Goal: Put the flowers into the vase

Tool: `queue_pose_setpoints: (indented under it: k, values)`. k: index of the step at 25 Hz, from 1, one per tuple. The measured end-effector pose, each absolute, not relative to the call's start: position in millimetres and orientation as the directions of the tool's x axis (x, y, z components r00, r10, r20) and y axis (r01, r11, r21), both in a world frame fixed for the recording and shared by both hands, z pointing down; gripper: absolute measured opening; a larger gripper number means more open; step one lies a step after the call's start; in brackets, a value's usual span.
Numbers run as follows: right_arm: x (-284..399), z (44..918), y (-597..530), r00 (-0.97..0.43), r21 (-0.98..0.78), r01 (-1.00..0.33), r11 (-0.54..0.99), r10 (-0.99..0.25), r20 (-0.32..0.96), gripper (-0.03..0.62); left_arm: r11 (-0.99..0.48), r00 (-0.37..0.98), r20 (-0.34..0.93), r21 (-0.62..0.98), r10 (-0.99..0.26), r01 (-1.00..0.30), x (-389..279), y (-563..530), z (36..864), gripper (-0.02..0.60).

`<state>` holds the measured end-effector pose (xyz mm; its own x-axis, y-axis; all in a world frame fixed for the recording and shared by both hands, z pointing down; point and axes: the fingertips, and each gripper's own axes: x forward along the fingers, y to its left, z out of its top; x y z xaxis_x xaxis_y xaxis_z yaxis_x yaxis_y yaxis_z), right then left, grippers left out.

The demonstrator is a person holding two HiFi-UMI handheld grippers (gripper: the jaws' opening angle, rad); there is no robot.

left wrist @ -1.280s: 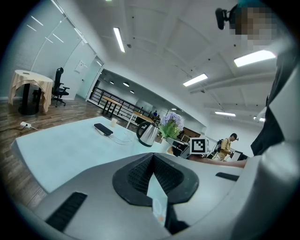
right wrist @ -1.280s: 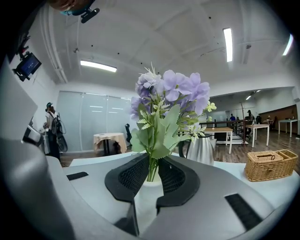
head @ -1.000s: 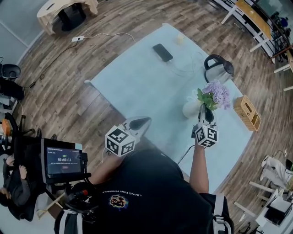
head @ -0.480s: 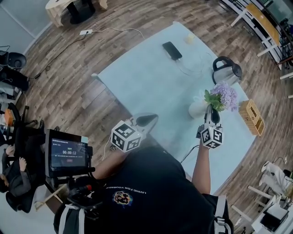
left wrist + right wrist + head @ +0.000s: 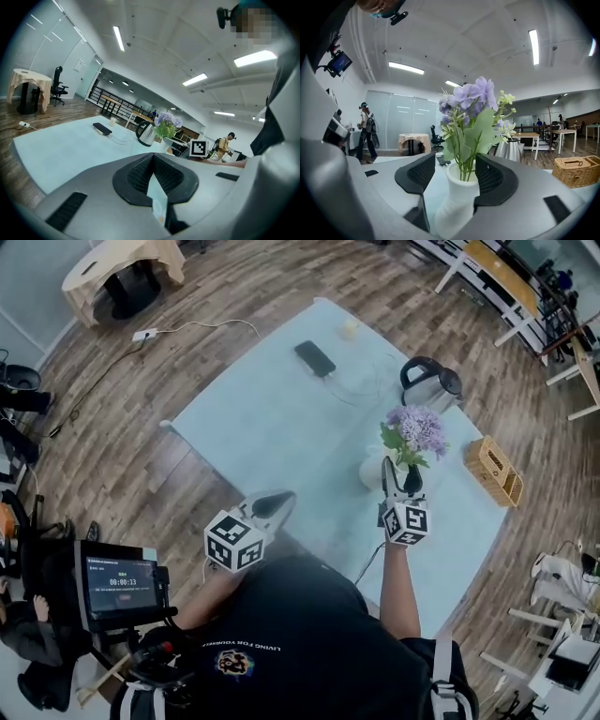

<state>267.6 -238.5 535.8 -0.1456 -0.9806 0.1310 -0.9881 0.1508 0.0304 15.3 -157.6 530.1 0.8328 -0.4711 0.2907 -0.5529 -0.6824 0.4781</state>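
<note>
Flowers (image 5: 417, 427) sit in the vase (image 5: 372, 470), and the right hand-held gripper (image 5: 400, 479), just opened wide around it, likely withdraws next.

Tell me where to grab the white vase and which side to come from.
Best grip the white vase at its narrow neck under the flared rim, coming in level from the person's side. The flowers fill the top, so above is blocked. The right gripper, its jaws just opened, straddles the vase's top from that side.
</note>
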Motion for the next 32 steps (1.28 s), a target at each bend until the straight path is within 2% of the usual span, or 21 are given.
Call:
queue_pose_setpoints:
  k: [10, 32]
  values:
    - [274, 540, -232, -0.008, 0.207, -0.978, 0.039, -0.989, 0.145, 0.238, -0.684, 0.832, 0.289, 0.476, -0.473, -0.554, 16, -160, 531, 0.008]
    - [291, 546, -216, 0.087, 0.154, -0.987, -0.054, -0.972, 0.217, 0.244, -0.699, 0.848, 0.272, 0.482, -0.455, -0.529, 19, -156, 530, 0.008]
